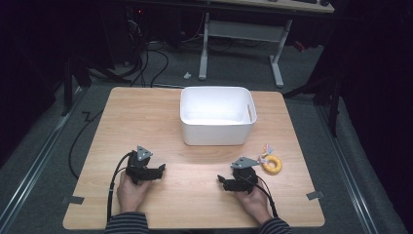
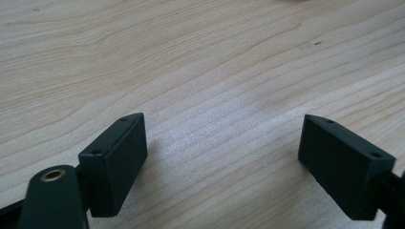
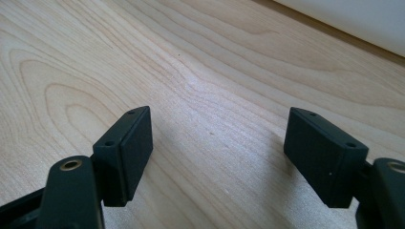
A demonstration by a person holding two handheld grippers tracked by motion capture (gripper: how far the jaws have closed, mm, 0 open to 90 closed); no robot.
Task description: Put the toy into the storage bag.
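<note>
A person's two hands rest on the near part of a light wooden table [image 1: 146, 122], each holding a black gripper. My left gripper [image 1: 160, 170] lies low at the near left and points toward the middle; its jaws stand wide apart over bare wood [image 2: 224, 143], so it is open and empty. Over at the near right, my right gripper [image 1: 221, 181] points left toward the other one. It too is open [image 3: 217, 143] with nothing between its fingers. A white rectangular bin [image 1: 217, 115] sits at the table's middle back. A yellow ring [image 1: 272, 165] with coloured strands lies just right of my right gripper.
The bin's white wall [image 3: 348, 19] shows at the top right of the right gripper view. Beyond the table stand a white desk frame [image 1: 243, 44] and cables on a grey floor. Two pieces of tape [image 1: 72, 199] mark the near table corners.
</note>
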